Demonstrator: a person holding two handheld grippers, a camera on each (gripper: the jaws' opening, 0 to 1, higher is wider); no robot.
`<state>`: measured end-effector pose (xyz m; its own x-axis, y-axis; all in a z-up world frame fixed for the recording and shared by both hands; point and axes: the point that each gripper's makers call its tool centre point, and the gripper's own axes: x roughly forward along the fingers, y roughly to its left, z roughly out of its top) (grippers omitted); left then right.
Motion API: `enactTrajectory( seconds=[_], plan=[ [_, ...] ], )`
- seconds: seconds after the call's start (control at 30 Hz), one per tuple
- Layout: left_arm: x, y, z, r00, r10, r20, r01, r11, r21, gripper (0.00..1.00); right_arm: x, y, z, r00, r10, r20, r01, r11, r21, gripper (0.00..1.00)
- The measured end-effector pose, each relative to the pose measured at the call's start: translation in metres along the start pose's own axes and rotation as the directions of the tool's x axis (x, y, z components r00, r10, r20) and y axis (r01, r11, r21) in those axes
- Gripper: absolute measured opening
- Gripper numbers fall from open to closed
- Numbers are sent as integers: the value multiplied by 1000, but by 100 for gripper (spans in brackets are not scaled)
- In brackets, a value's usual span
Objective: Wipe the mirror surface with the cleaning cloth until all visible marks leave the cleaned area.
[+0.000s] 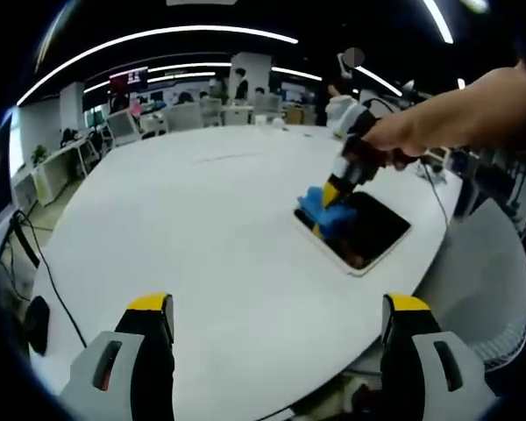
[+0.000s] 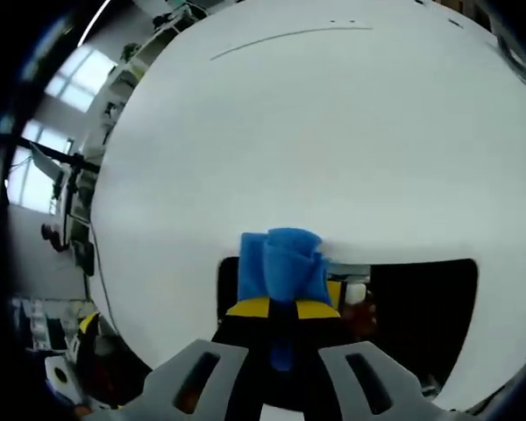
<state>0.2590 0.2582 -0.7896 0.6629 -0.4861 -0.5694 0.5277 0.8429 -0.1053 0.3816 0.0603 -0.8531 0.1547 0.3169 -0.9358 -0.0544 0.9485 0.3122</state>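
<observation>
The right gripper point(image 2: 282, 309) was clamped on the blue cloth point(image 2: 281, 262), its yellow-tipped jaws drawn close together with the wad bunched between and above them. In the left gripper view that same gripper point(image 1: 331, 197), held in a hand point(image 1: 403, 136), pressed the cloth point(image 1: 323, 213) onto the near-left end of the mirror point(image 1: 373, 230). The left gripper point(image 1: 280, 309) hung above the white table point(image 1: 202, 228) with its jaws spread wide apart and nothing between them, well apart from the mirror.

The mirror lay flat near the table's right edge, a dark rectangle in a pale frame. In the right gripper view its glass point(image 2: 421, 307) showed dark to either side of the jaws, and the cloth and jaws covered the middle part. Whether marks remained on the glass could not be made out. Desks and chairs stood blurred beyond the table.
</observation>
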Motion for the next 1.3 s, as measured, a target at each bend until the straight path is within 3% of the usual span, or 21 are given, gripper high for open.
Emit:
enactTrajectory(
  seconds=[0.37,1.3],
  plan=[
    [-5,3,0,1000,12,15,-12,1000,8,99,12,22,7,1000,12,0,-12,1000,-28,2],
    [-9,8,3,999,25,33,-25,1000,-14,99,10,26,2,1000,10,16,-9,998,-64,2]
  ],
)
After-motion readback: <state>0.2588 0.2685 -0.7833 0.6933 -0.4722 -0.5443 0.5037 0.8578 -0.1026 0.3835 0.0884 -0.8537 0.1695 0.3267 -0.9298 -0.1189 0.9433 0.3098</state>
